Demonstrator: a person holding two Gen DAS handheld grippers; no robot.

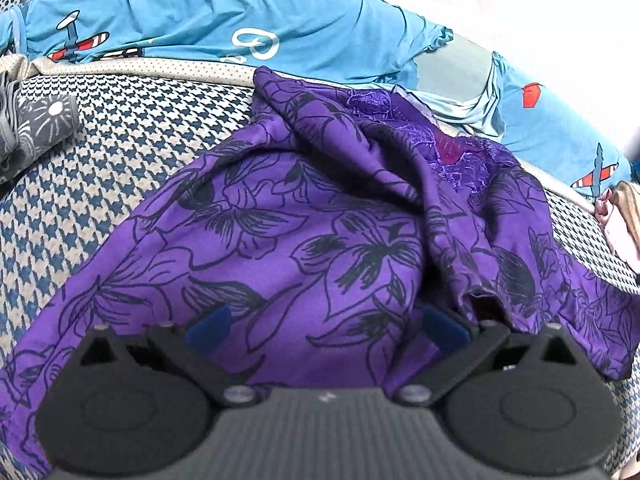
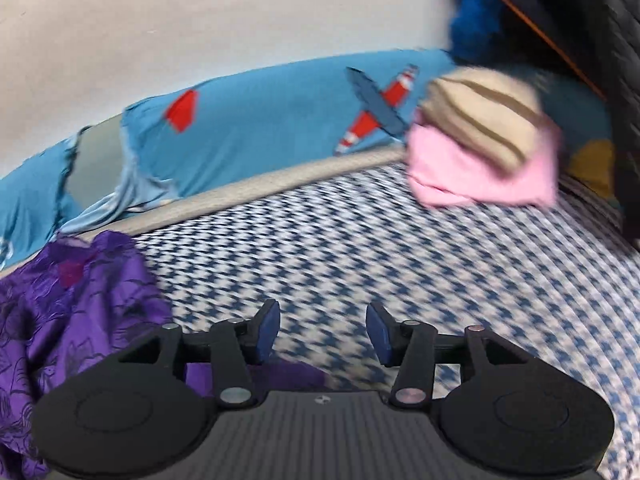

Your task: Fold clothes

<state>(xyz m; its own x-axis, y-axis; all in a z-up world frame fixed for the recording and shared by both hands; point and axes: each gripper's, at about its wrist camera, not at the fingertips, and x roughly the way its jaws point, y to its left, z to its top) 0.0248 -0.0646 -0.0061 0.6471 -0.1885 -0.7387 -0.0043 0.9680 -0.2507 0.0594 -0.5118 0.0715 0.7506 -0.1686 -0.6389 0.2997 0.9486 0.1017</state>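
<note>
A purple garment with a black flower print (image 1: 320, 220) lies crumpled on the blue-and-white houndstooth cover (image 1: 100, 152), with lace and a red patch near its far edge. My left gripper (image 1: 326, 326) sits low over it, jaws wide apart. Cloth bulges between the blue pads (image 1: 208, 324) and a fold hangs over the right finger. In the right wrist view the same purple garment (image 2: 72, 312) is at the lower left. My right gripper (image 2: 322, 332) hovers above the houndstooth cover (image 2: 400, 240), open with nothing between its pads; this view is blurred.
A blue aeroplane-print bedding roll (image 1: 180, 20) (image 2: 280, 120) runs along the far edge against a white wall. Folded pink and beige clothes (image 2: 480, 140) (image 1: 624, 224) lie at the far right. A grey patterned garment (image 1: 36, 128) lies at the left. A dark object (image 2: 580, 20) looms upper right.
</note>
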